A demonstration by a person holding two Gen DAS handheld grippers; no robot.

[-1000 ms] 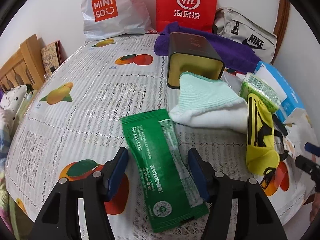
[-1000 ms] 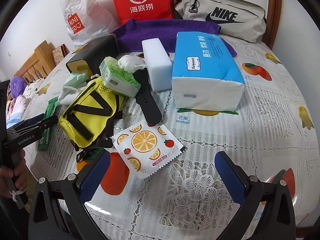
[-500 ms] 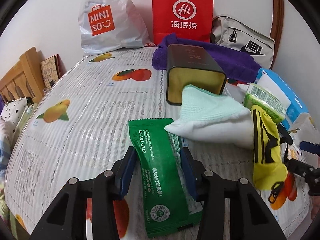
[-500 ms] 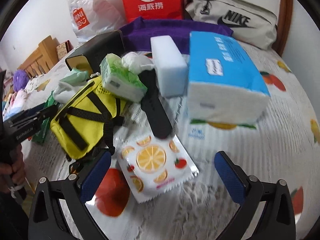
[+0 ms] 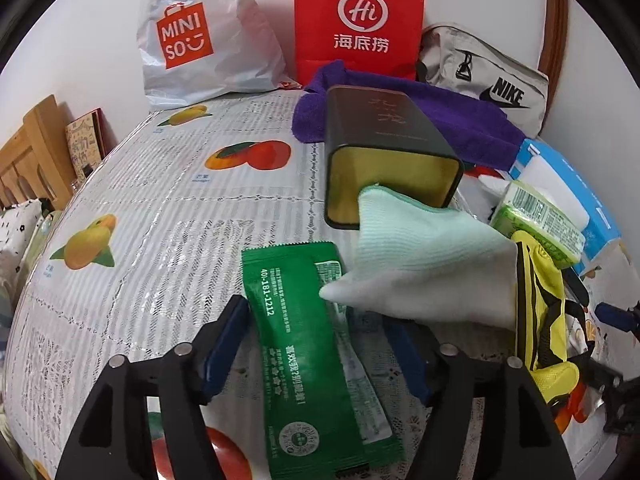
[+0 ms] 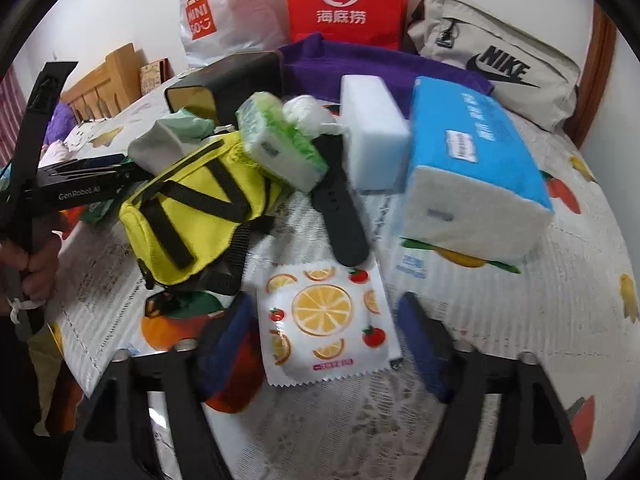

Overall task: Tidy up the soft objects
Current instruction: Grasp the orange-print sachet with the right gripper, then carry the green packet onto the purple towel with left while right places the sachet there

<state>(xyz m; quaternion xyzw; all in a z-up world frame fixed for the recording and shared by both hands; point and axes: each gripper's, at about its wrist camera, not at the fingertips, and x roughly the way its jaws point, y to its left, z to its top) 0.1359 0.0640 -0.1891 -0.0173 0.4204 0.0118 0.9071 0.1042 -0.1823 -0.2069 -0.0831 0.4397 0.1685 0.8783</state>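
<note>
A green wipes packet [image 5: 316,356] lies flat on the table between the fingers of my left gripper [image 5: 316,344], whose jaws stand a little wider than the packet. A mint and white cloth [image 5: 424,264] overlaps the packet's far right corner. My right gripper [image 6: 326,344] is open around an orange-print wipes packet [image 6: 324,320] lying on the table. A yellow pouch [image 6: 200,208] sits left of it, and it also shows in the left wrist view [image 5: 540,312].
A dark tin [image 5: 384,152] lies on its side behind the cloth. A green tissue pack [image 6: 280,144], white sponge block [image 6: 372,128], blue tissue pack [image 6: 476,168] and black strap [image 6: 340,208] crowd the middle. A purple towel [image 5: 460,120], a red bag [image 5: 360,20], a Miniso bag [image 5: 192,36] and a Nike bag [image 6: 496,56] line the back wall.
My left gripper has moved forward over the green packet and its jaws have narrowed around it. My right gripper has moved forward and narrowed around the orange-print packet.
</note>
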